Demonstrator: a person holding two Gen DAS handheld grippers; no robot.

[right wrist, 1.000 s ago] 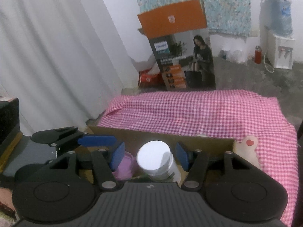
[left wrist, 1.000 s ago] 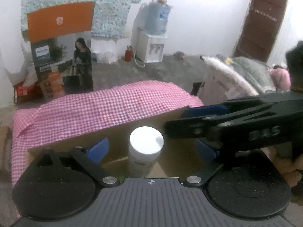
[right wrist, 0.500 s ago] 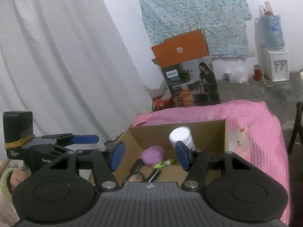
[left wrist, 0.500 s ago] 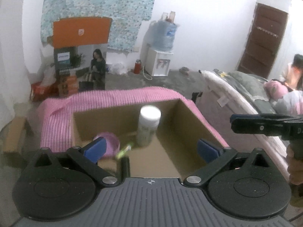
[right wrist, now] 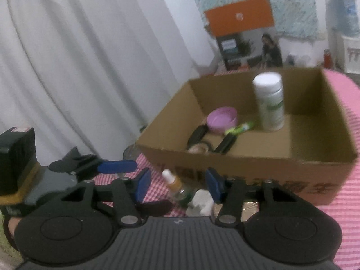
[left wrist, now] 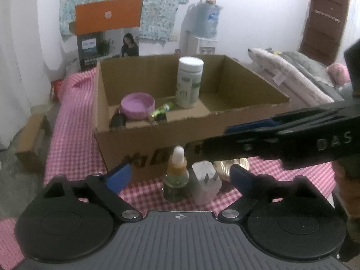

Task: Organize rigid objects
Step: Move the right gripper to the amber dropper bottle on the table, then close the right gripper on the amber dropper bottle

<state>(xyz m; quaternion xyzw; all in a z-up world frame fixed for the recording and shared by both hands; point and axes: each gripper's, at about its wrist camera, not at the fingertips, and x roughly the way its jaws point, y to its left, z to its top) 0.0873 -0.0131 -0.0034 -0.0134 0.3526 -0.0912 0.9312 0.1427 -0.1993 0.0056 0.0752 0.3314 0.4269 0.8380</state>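
An open cardboard box on a pink checked cloth holds an upright white bottle, a purple bowl, a green tube and dark items. Before its near wall stand a small dropper bottle and a white plug. My left gripper is open with its jaws closing; both small things sit between its fingers, untouched. My right gripper is also open and closing, with the dropper bottle between its fingers and the plug just below. It reaches in from the right in the left wrist view.
A gold-rimmed glass item lies beside the plug. Behind the table stand an orange-topped carton and a water dispenser. A white curtain hangs on the left and a bed is on the right.
Both grippers have drawn back from over the box and sunk to its near side. The white bottle stays standing inside. The dropper bottle and plug have come into view.
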